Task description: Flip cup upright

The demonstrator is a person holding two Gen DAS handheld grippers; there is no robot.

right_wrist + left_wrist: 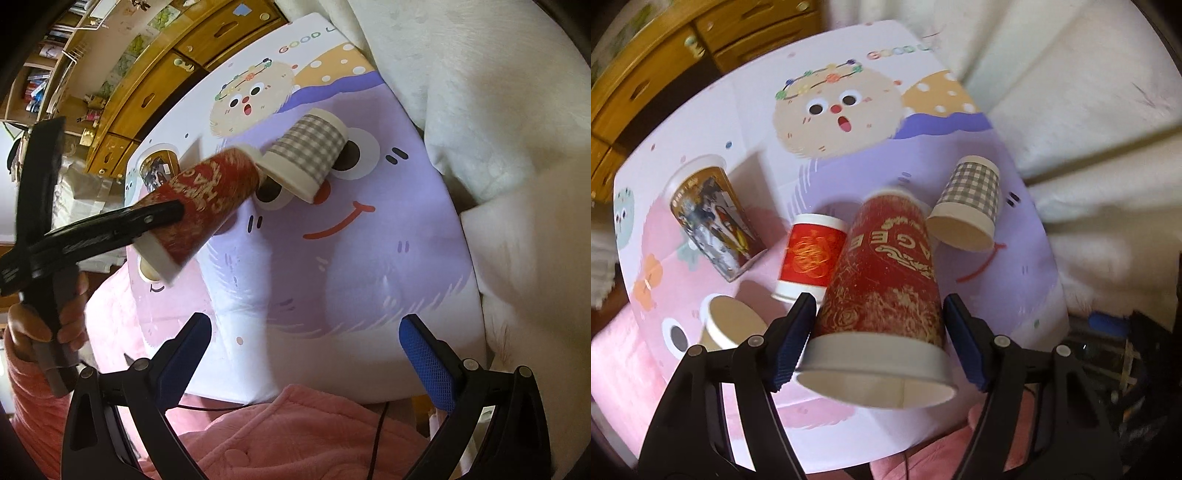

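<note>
Above the cartoon-printed table (886, 74), the left gripper (879, 343) clamps a tall red paper cup (886, 273), lifted but unturned; the right gripper (306, 354) hangs with jaws apart.

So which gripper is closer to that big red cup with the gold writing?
The left. The left gripper has the big red cup between its fingers, lifted off the table. The right gripper hangs open and empty near the table's front edge, well away from it.
</note>
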